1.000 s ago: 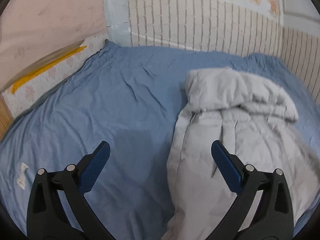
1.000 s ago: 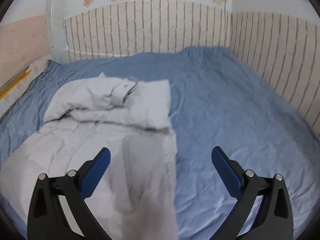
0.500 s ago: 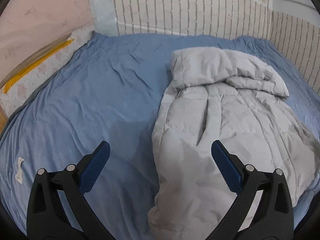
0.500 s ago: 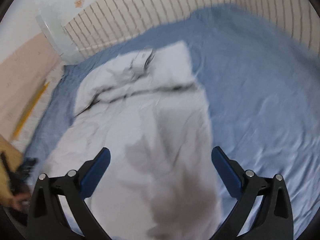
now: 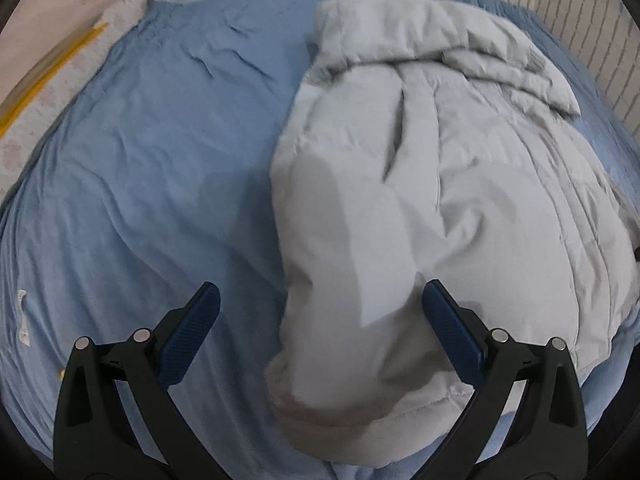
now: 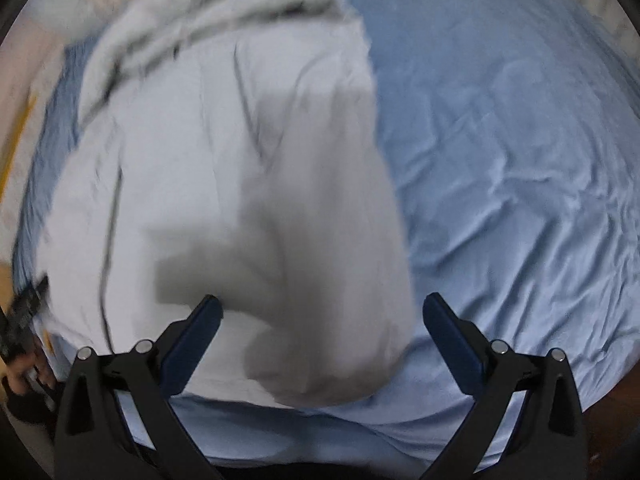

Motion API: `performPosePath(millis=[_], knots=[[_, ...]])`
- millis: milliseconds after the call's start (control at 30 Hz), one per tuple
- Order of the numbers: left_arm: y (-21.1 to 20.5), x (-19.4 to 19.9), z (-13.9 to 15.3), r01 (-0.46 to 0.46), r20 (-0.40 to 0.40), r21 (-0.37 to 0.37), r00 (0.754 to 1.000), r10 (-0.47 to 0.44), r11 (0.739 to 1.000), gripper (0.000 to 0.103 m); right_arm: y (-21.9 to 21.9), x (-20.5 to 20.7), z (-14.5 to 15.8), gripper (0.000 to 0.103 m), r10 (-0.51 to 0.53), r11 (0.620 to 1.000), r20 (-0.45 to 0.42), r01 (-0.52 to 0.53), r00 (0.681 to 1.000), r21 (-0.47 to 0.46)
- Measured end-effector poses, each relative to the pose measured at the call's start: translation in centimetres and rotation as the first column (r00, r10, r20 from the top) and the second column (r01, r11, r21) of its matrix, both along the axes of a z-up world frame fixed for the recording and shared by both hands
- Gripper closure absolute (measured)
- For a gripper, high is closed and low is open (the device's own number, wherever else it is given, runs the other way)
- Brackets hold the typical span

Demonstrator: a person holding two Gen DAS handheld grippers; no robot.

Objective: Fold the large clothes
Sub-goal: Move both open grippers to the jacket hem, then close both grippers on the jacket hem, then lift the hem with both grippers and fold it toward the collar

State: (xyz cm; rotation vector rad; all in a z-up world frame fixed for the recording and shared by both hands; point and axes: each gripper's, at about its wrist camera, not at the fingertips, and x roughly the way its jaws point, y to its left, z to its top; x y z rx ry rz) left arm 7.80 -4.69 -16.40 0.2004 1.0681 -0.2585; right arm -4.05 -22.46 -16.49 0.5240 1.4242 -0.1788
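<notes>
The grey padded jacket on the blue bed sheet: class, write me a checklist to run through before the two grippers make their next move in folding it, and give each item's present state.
1. Left gripper jaws open, holding nothing: ok.
2. Right gripper jaws open, holding nothing: ok.
3. Grey padded jacket lies wholly on the blue bed sheet: ok.
4. Jacket's near hem sits between the left gripper's jaws: ok; its near end shows between the right gripper's jaws too.
5. Top part already folded down over the body: ok.
6. Right wrist view sharp enough to pick a grasp point: not ok, it is blurred.

Both wrist cams look down, close, sharing jacket [image 5: 420, 184] on bed [image 5: 152, 168]
</notes>
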Motion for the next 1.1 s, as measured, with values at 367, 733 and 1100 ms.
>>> performPosePath(millis=[367, 733, 1100], knots=[[-0.7, 2.2, -4.0, -0.023, -0.184, -0.158, 0.983, -0.007, 0.987, 0.031, 1.5, 1.9, -2.2, 0.072, 0.049, 0.993, -0.019, -0.047, 0.999, 0.104], [2.9, 0.8, 3.7, -0.028, -0.046, -0.539, 0.999, 0.004, 0.842, 0.094, -0.1, -0.7, 6.1, 0.092, -0.061, 0.970, 0.388, -0.038, 0.920, 0.241], [4.6, -7.5, 10.8, 0.063, 0.122, -0.566, 0.993, 0.008, 0.822, 0.095, -2.7, -9.2, 16.4, 0.092, -0.070, 0.976, 0.615, -0.072, 0.785, 0.203]])
